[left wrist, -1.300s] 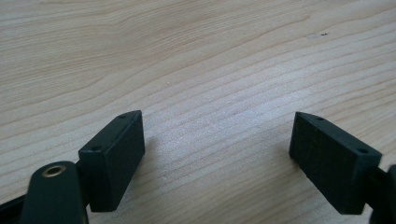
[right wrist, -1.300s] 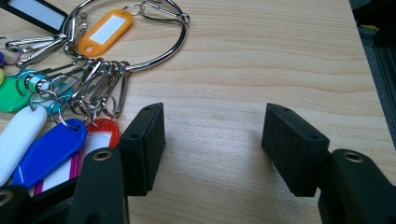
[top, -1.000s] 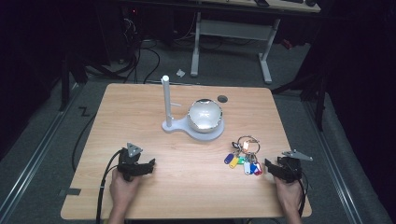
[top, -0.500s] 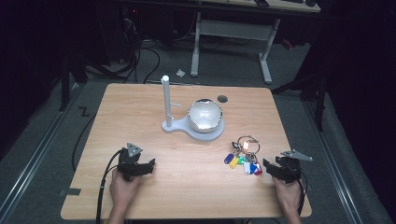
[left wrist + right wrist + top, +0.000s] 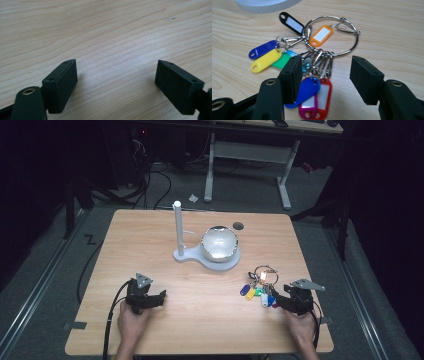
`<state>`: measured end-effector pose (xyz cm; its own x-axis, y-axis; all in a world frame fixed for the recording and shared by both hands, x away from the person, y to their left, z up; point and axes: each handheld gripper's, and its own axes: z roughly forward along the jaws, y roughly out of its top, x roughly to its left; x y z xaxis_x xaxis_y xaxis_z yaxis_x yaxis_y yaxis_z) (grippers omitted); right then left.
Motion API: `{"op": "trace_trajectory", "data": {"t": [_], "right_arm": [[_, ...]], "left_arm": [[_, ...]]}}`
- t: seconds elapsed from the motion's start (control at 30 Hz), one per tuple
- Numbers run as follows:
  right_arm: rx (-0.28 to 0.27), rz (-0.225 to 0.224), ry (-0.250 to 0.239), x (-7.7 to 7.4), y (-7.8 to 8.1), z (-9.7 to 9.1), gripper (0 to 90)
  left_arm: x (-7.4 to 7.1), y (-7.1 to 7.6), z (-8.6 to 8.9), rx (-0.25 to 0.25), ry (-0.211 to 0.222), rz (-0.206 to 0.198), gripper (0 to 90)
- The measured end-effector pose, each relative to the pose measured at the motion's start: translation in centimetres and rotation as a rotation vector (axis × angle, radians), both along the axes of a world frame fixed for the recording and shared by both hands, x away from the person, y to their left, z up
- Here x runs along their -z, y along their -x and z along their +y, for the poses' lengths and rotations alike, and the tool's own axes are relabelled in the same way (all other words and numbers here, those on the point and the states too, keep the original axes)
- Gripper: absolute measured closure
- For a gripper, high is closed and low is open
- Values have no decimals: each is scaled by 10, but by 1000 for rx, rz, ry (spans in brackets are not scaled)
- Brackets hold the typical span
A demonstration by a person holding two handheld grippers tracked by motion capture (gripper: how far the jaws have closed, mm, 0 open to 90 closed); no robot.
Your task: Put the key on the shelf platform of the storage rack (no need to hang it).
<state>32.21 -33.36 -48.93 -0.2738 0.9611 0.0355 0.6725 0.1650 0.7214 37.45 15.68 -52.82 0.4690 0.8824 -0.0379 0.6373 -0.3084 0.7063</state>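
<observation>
Keys on a big metal ring (image 5: 331, 35) lie flat on the wooden worktop (image 5: 200, 320), just ahead of my right claw (image 5: 325, 75) and partly between its jaws. That claw stands spread wide, its jaws having just eased a little closer, and it pinches nothing yet. The bundle of small split rings and clips (image 5: 319, 62) sits in the gap between the two black pads, slightly toward the left pad. Under and just before that pad lie a blue tag (image 5: 305, 91), a magenta tag (image 5: 305, 106) and a red tag (image 5: 323, 96). Farther ahead and to the left fan out a yellow tag (image 5: 265, 60), a darker blue tag (image 5: 262, 49), a black tag (image 5: 291, 23) and an orange tag (image 5: 320, 35). Beyond them a white stand base (image 5: 265, 5) edges into sight.

My left claw (image 5: 116, 82) also stands spread, with only bare wood between its jaws; in the high view it rests (image 5: 145, 295) far to the left of the keys.

To grip well, I judge I should lower the right claw until both pads straddle the metal bundle, shift slightly left to centre it, then close on the metal rather than the slippery plastic tags. Closing too high would likely catch one loose tag only and let the bunch swing.
</observation>
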Motion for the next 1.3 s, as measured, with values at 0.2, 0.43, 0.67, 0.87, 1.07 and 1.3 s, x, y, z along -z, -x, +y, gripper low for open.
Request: {"op": "trace_trajectory", "data": {"t": [0.2,0.43,0.67,0.87,1.07,1.3], "right_arm": [[-26,4,0,1,-3,9,439],[-53,8,9,2,-11,20,431],[-53,37,47,11,-22,30,413],[-29,50,66,18,-26,28,418],[-31,56,20,20,-28,24,501],[-41,76,18,22,-31,21,676]], "left_arm": [[0,0,0,0,0,0,186],[0,0,0,0,0,0,186],[0,0,0,0,0,0,186],[0,0,0,0,0,0,186],[0,0,0,0,0,0,186],[0,0,0,0,1,1,185]]}}
